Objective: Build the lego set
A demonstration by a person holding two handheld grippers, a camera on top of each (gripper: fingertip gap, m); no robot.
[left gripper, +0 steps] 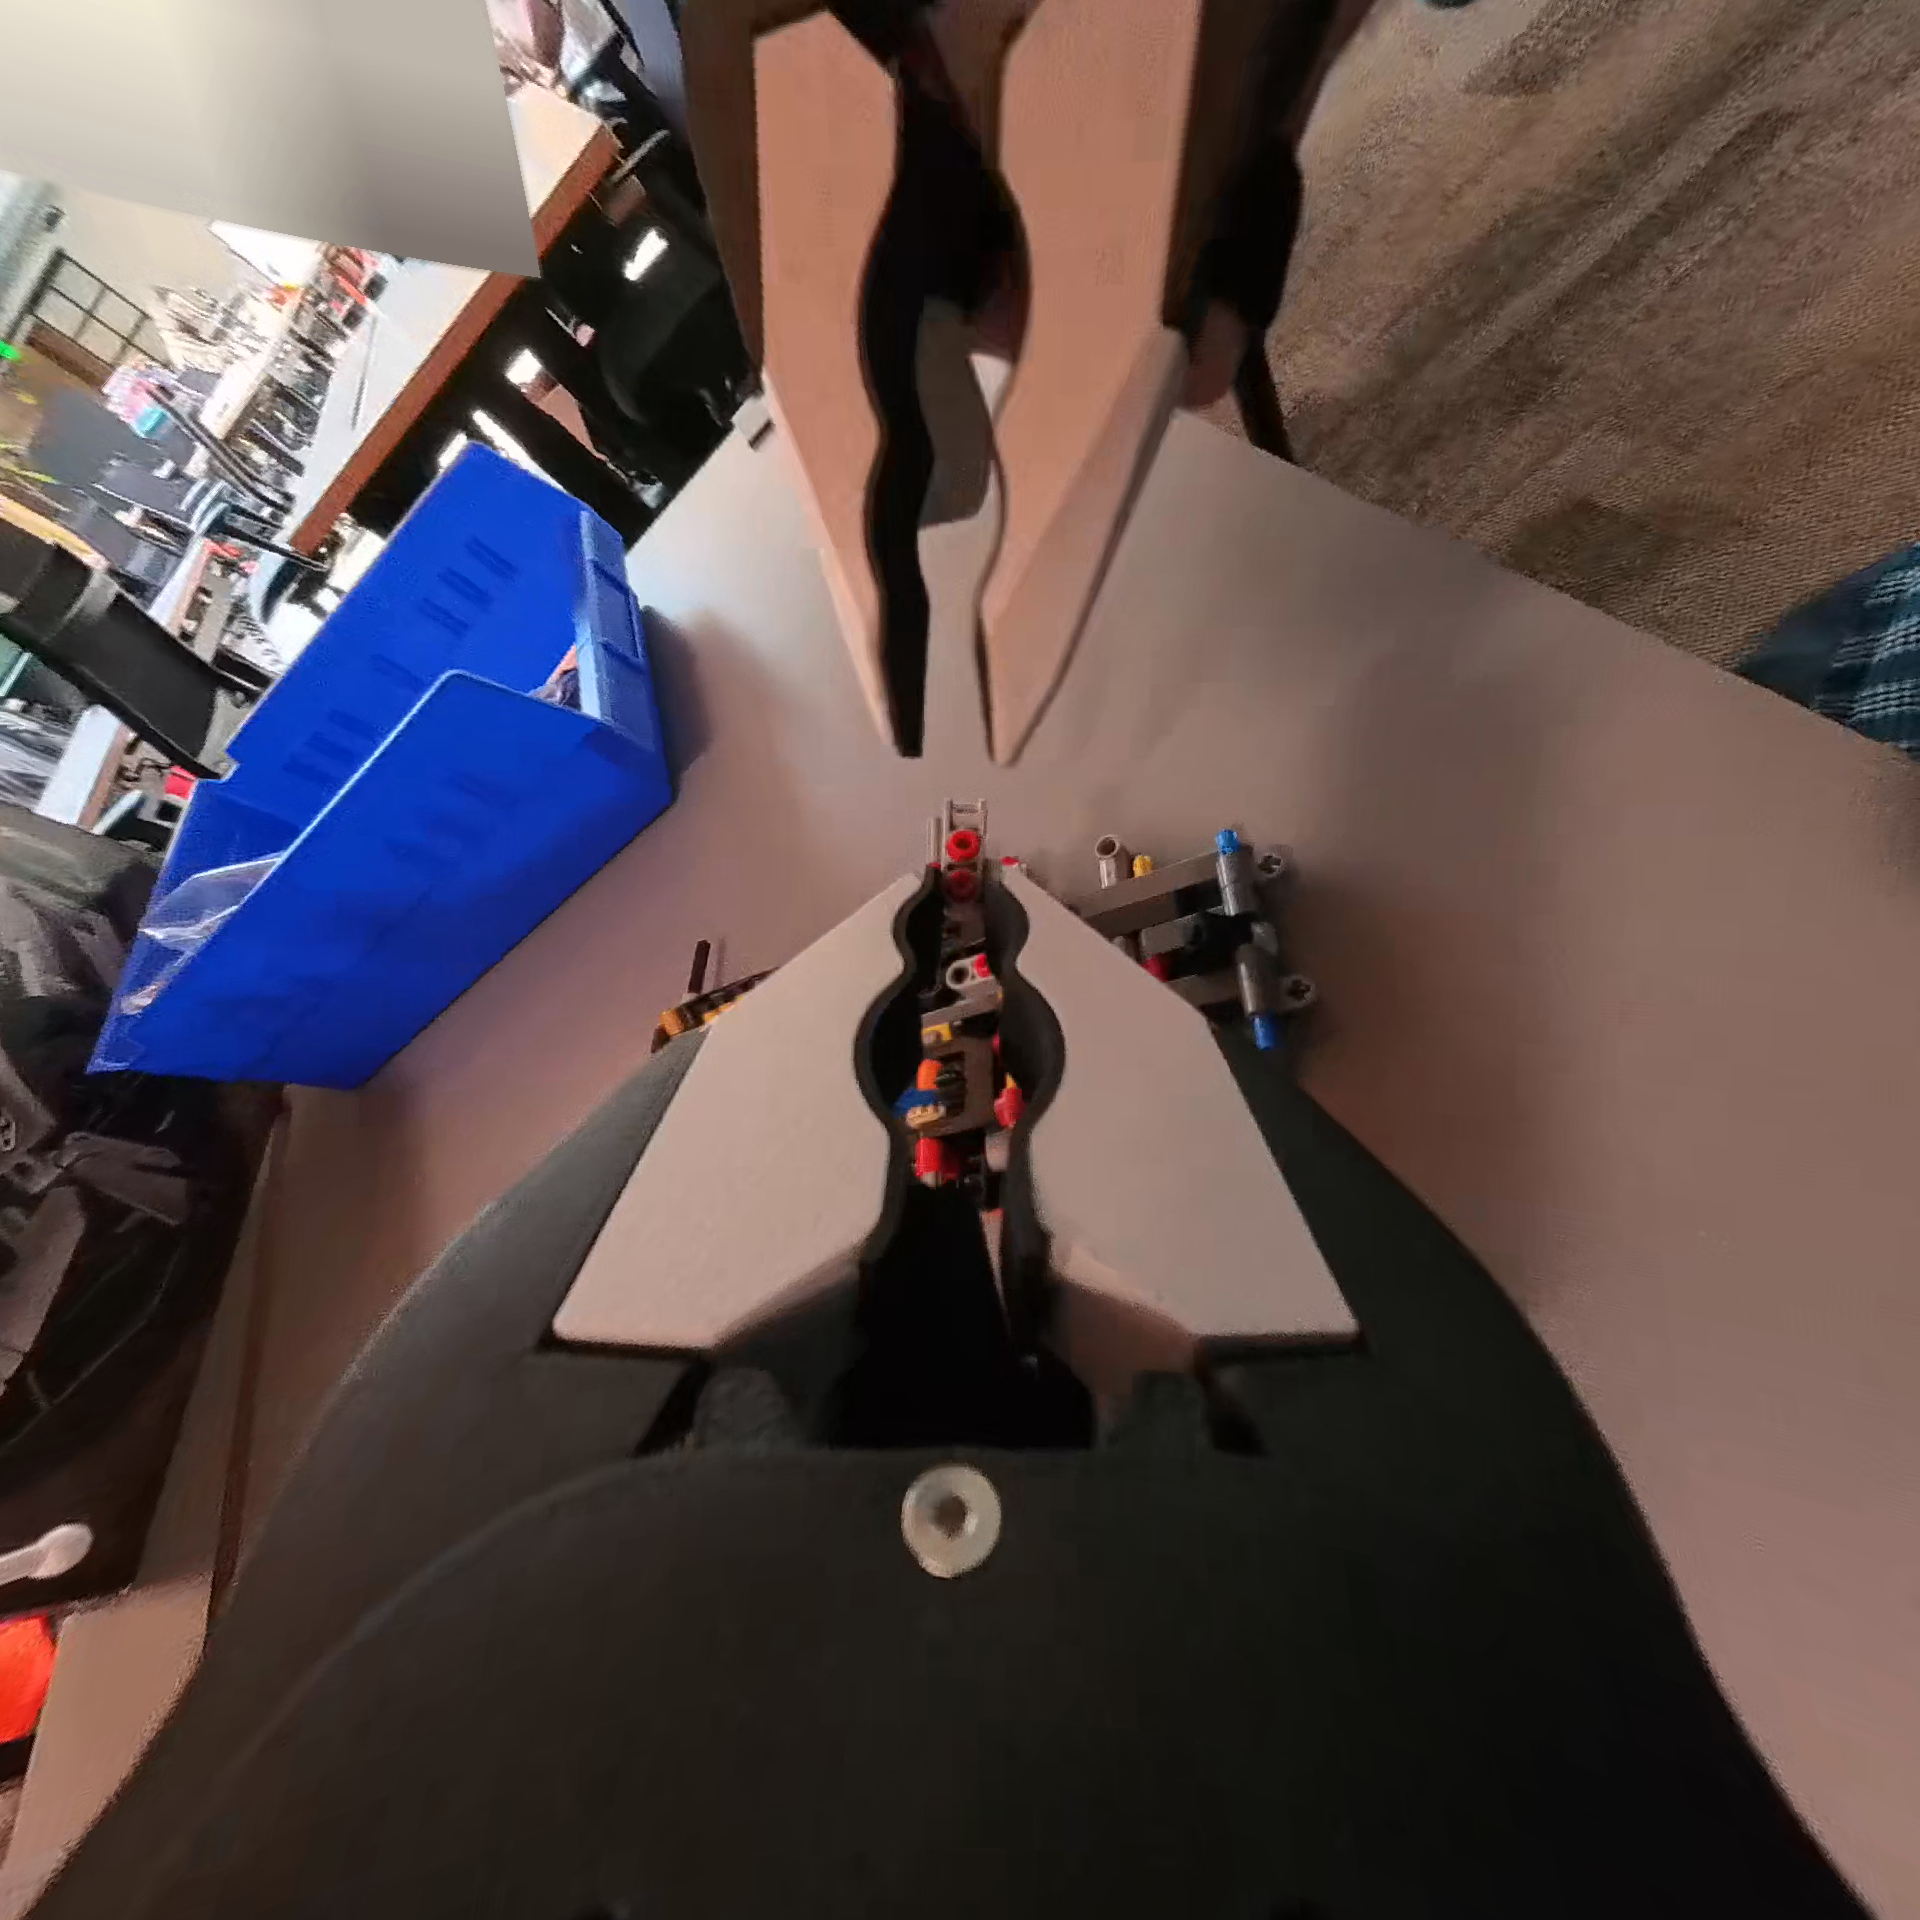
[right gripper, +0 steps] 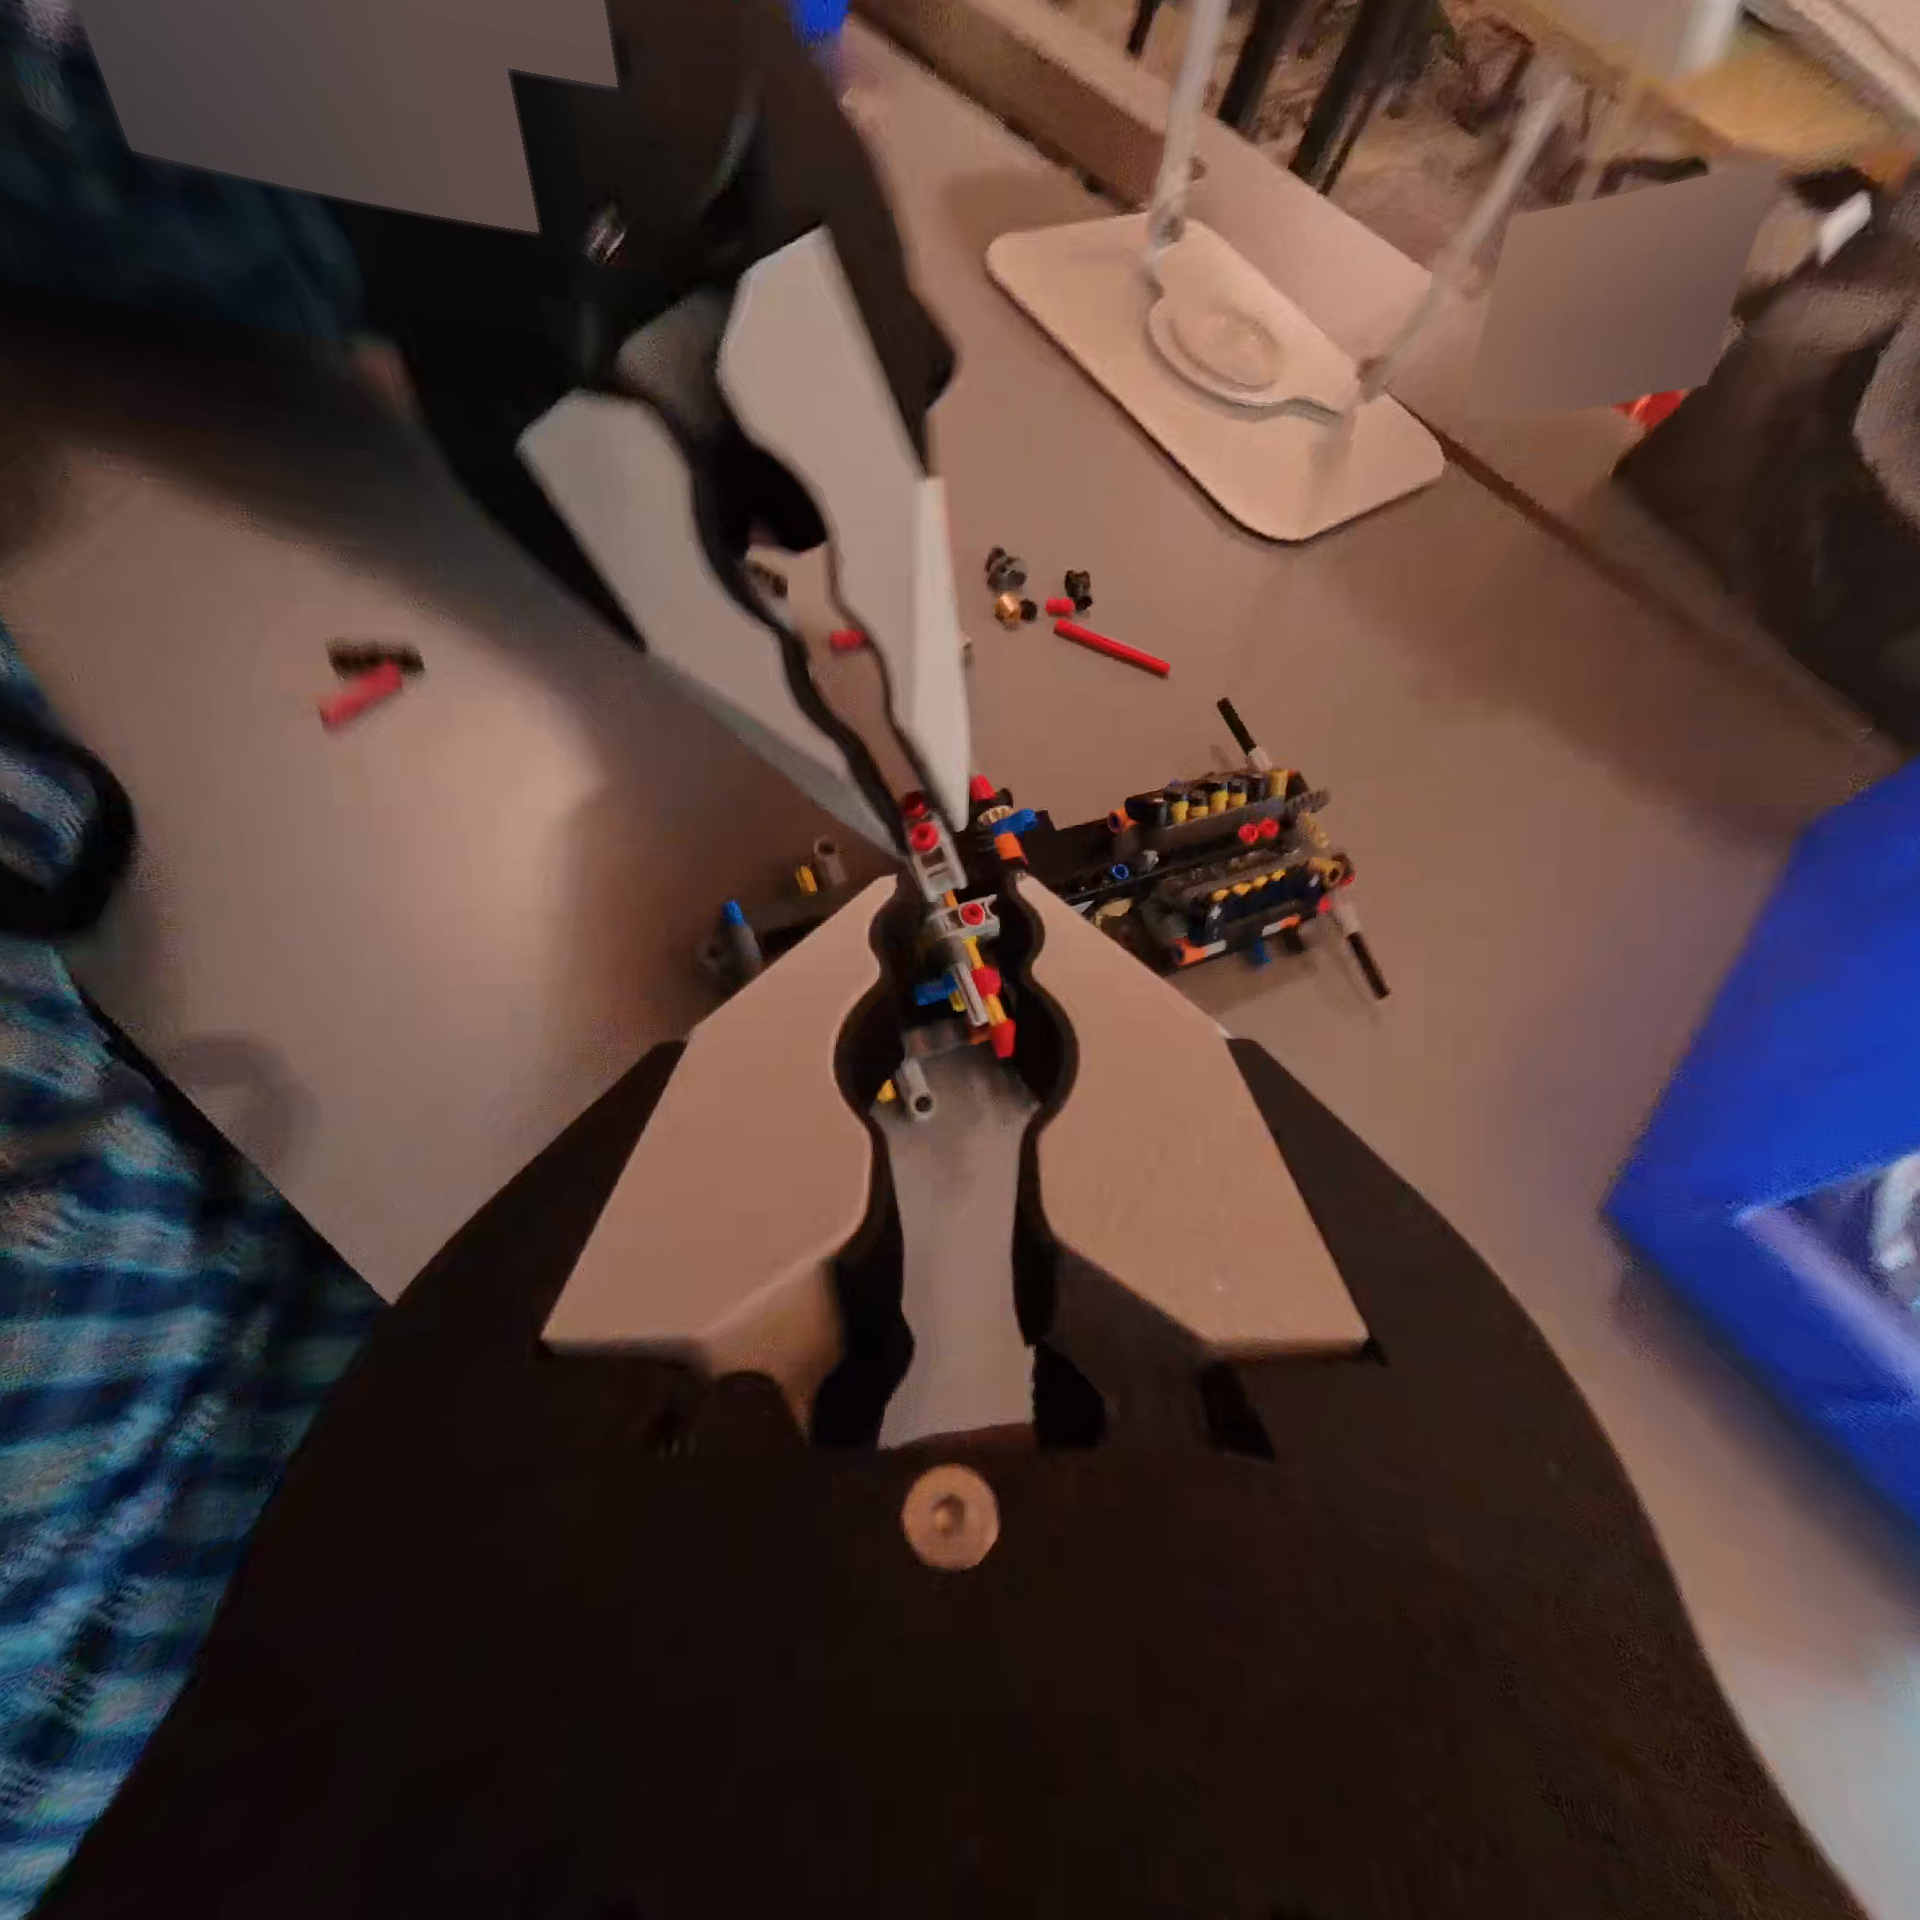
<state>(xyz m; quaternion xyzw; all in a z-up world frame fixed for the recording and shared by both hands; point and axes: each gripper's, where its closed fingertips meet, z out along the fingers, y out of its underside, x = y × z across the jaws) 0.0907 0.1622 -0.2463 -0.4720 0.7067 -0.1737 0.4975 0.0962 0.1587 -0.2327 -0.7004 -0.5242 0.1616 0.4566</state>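
Note:
A dark grey Technic lego model with yellow, blue and red pins lies on the grey table; it also shows in the left wrist view. My left gripper is shut on a light grey beam with red pins that stands at the model's near end. In the right wrist view the left gripper comes in from the upper left with that beam in its tips. My right gripper is narrowly open and empty; its tips hang just beyond the beam's free end without touching it.
A blue bin with clear bags stands left of the model, also at the right edge. Loose pieces, a red axle and a red and black piece lie behind. A white stand base sits far back. A plaid sleeve is near.

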